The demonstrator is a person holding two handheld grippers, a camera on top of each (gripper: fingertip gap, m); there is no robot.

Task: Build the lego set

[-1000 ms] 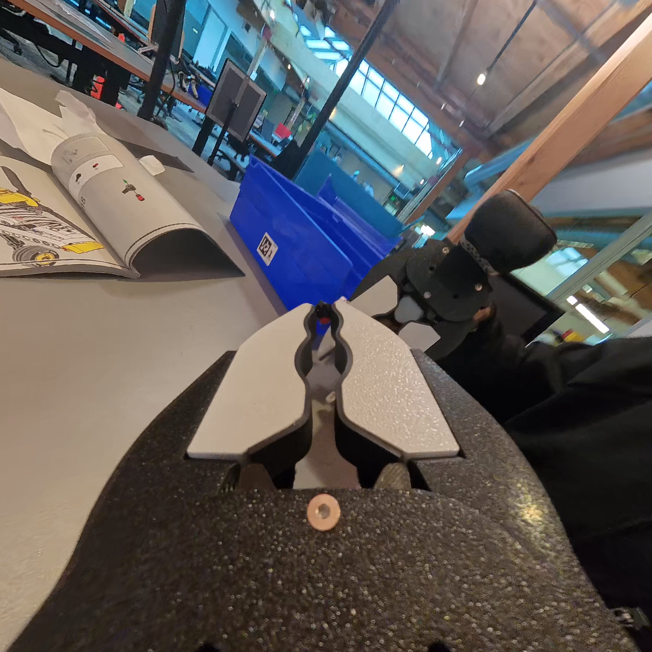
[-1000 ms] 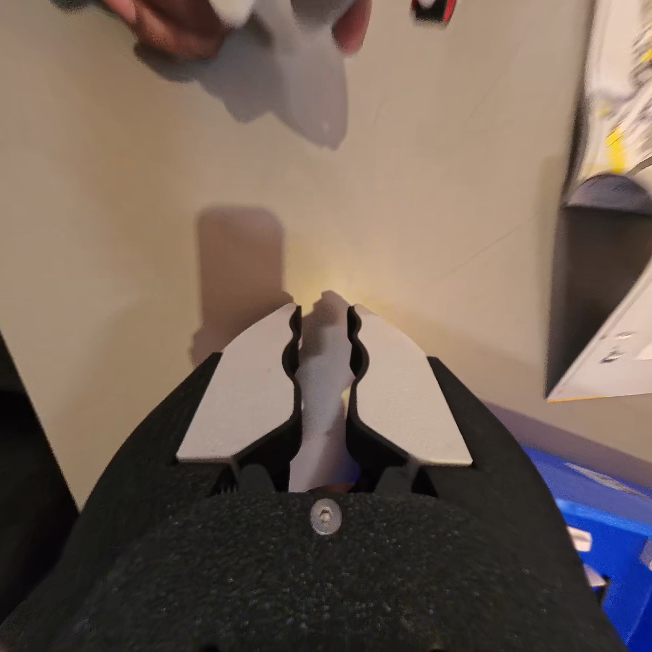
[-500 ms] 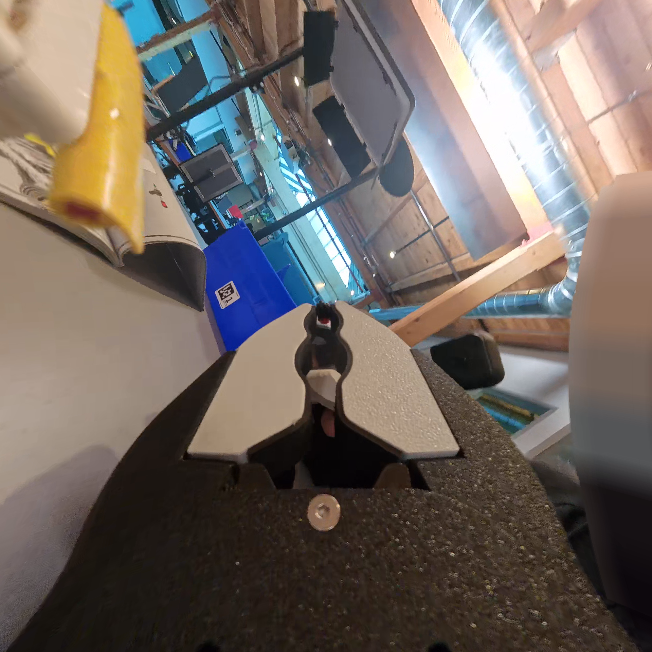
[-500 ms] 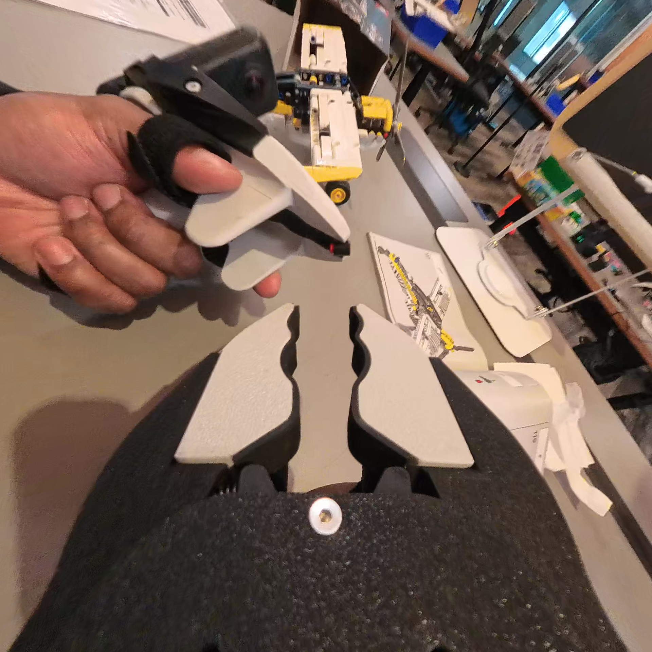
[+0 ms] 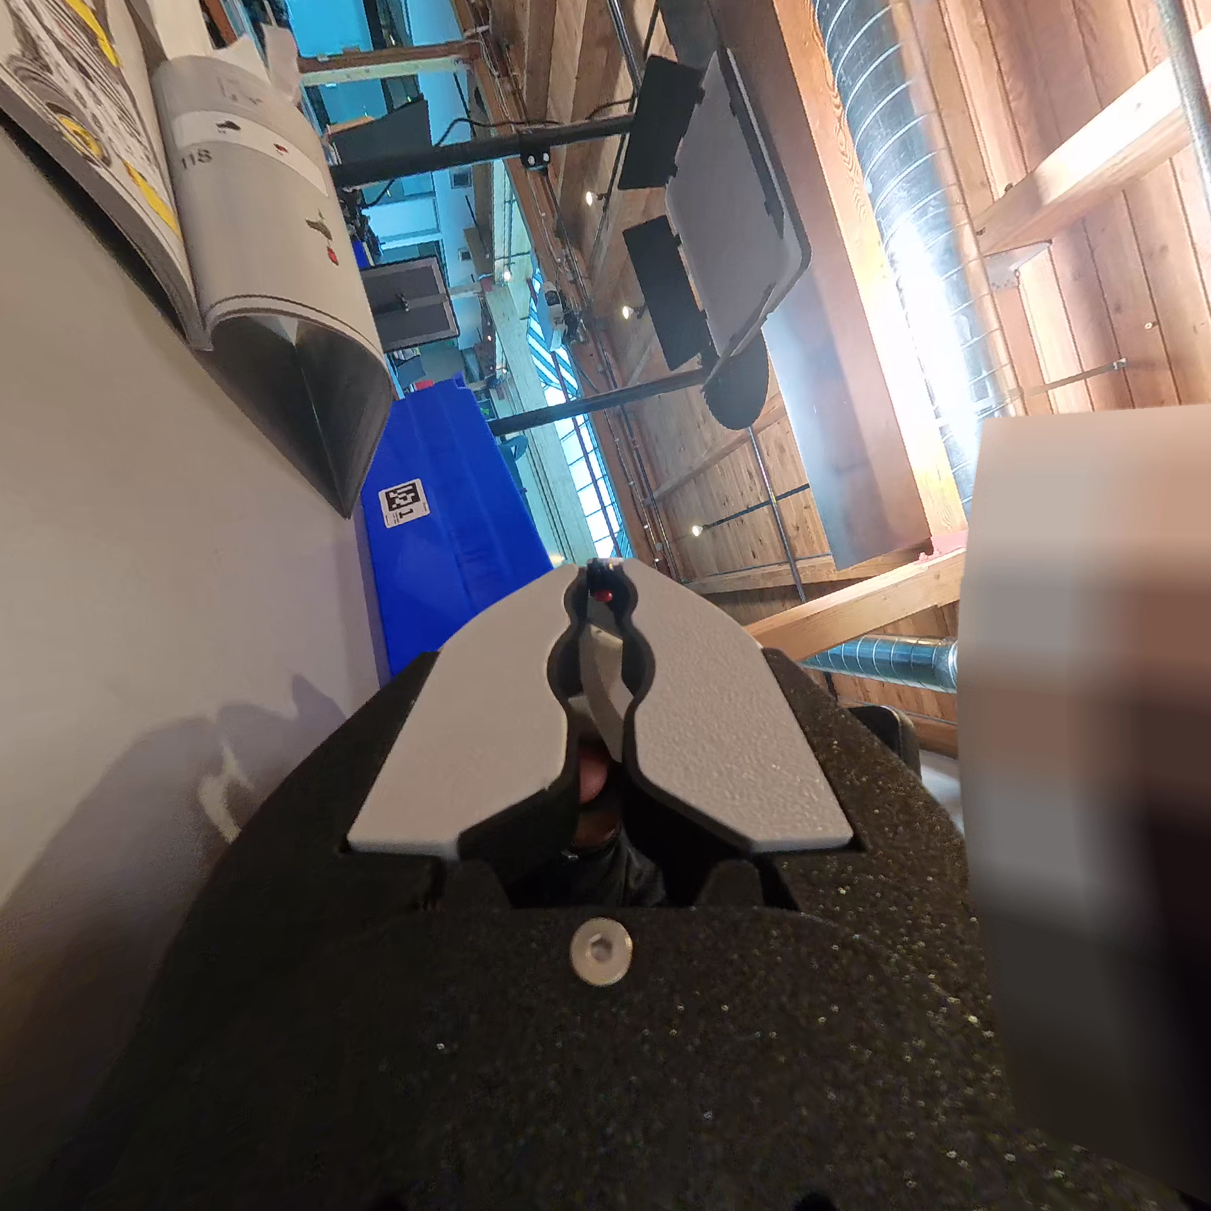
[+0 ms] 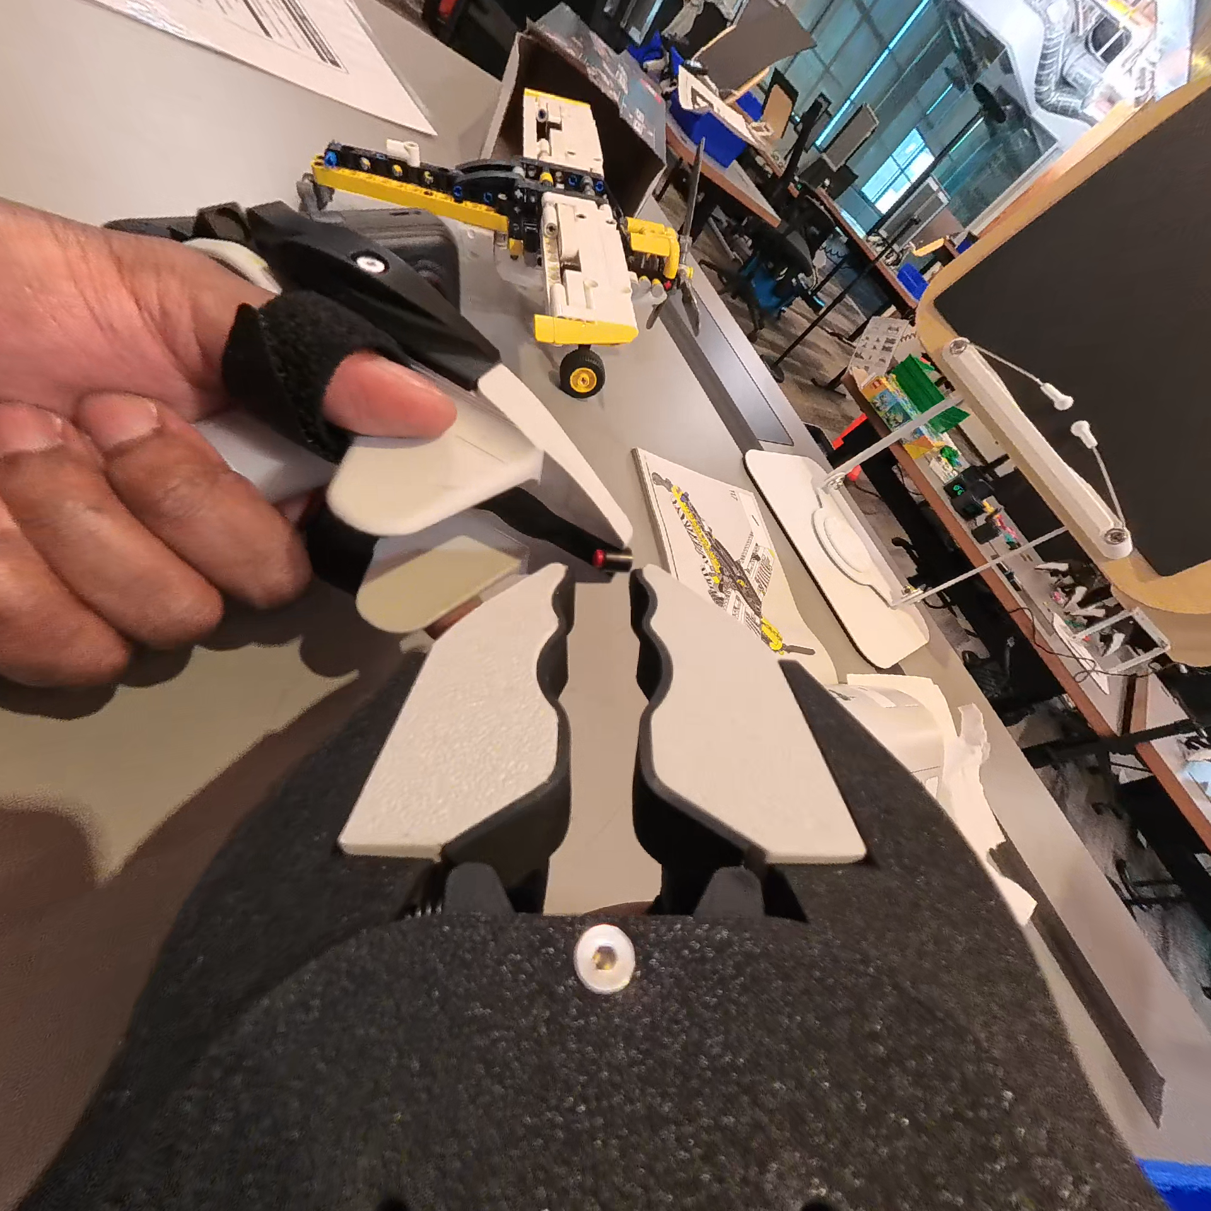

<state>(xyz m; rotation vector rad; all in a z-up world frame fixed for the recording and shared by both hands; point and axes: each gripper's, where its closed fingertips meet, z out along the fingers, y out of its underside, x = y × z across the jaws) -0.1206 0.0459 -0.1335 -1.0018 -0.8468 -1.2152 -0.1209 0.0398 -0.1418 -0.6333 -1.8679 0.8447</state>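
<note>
Left hand-held gripper (image 6: 613, 557) pinching small black pin with red end (image 6: 608, 559) (fingertips pressed on it). Right hand-held gripper (image 6: 599, 576) spread, just beside pin, not touching it. Grey counter (image 6: 164, 118) beneath.

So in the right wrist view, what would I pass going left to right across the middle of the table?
Hand → left gripper pinching a small black-and-red piece → open instruction booklet → white flat stand base.

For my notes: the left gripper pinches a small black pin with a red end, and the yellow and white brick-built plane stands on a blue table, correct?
Not quite: the table under the yellow and white brick-built plane is grey, not blue, as the right wrist view shows. The left gripper does pinch the small black pin with a red end.
</note>
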